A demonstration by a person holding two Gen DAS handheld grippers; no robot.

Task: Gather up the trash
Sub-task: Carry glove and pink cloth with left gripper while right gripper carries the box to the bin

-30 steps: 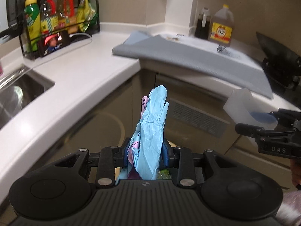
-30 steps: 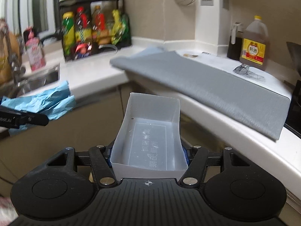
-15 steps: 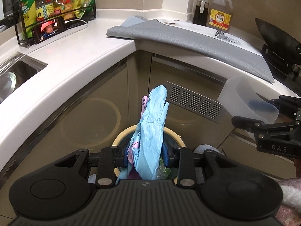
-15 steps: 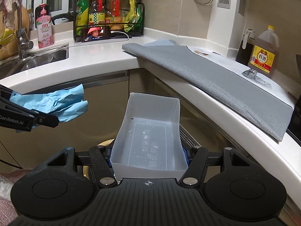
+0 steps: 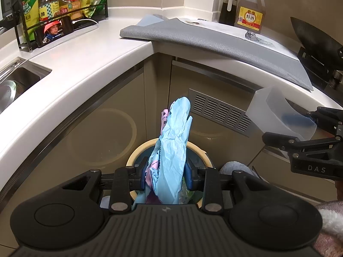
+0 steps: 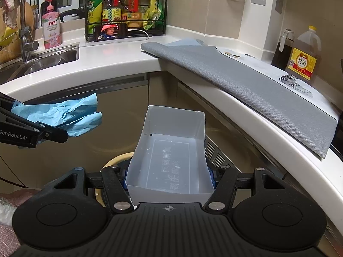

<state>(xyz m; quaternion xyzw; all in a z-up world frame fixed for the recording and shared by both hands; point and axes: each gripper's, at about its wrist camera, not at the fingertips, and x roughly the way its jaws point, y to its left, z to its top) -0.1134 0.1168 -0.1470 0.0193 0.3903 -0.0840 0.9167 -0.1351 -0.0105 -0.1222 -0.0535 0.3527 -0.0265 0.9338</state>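
With 2 loads picked up, left gripper clamping crumpled paper, right gripper clamping a plastic tray, only dropping into the bin at 6 o'clock remains.

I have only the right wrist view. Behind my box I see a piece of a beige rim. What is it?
Observer: A round bin on the floor, dark inside.
Operator: Does the left gripper hold only blue paper?
Observer: No. The left gripper is shut on blue paper together with a pink piece.
Operator: Is anything beside the bin?
Observer: Yes, a grey soft thing lies to its right; I cannot tell what it is.
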